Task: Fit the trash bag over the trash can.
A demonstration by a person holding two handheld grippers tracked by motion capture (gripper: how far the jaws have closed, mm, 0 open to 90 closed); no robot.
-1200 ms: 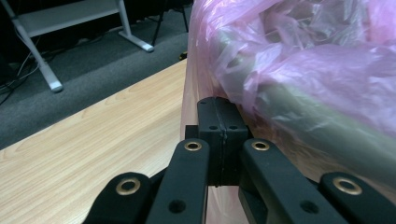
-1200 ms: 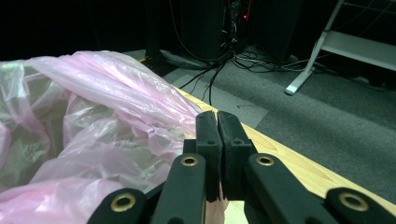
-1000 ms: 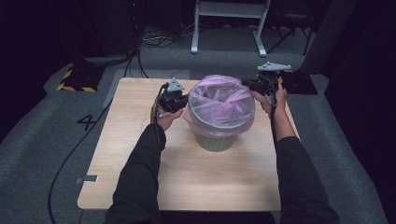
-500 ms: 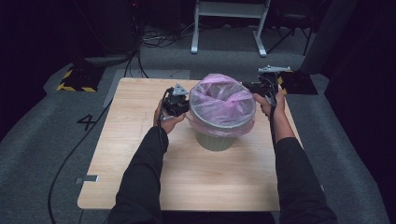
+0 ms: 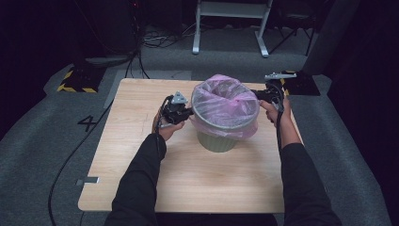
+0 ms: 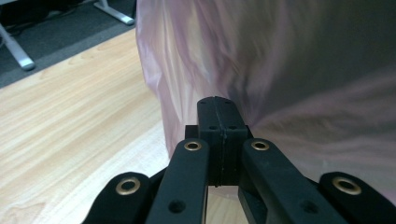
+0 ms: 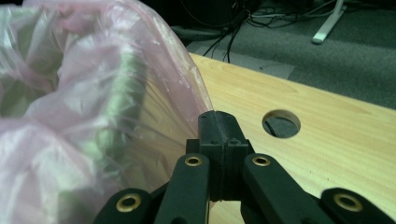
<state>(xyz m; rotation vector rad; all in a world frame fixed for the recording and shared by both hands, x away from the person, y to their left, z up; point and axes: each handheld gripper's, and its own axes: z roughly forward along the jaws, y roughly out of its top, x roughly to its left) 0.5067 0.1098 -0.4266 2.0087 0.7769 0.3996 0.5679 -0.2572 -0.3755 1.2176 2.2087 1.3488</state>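
Two grippers, left (image 5: 187,114) at nine o'clock, right (image 5: 258,95) at three, each clamped on pink bag (image 5: 225,101) over bin (image 5: 217,142).

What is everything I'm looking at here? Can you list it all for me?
Bin: one, pale green, middle of the table.
Bag: one, pink see-through plastic, lining the bin and folded over its rim.
Table: one, light wood, with a round hole near one edge.
Floor: grey carpet, with a dark "4" marking left of the table.
Cables: several, black, on the floor beyond the table.
Stand legs: white, at the back.
Striped block: one, black with yellow stripes, back left.
Left tool: black, jaws shut on the bag's left side.
Right tool: black, jaws shut on the bag's right side.
Arms: two, dark sleeves, reaching in from below.
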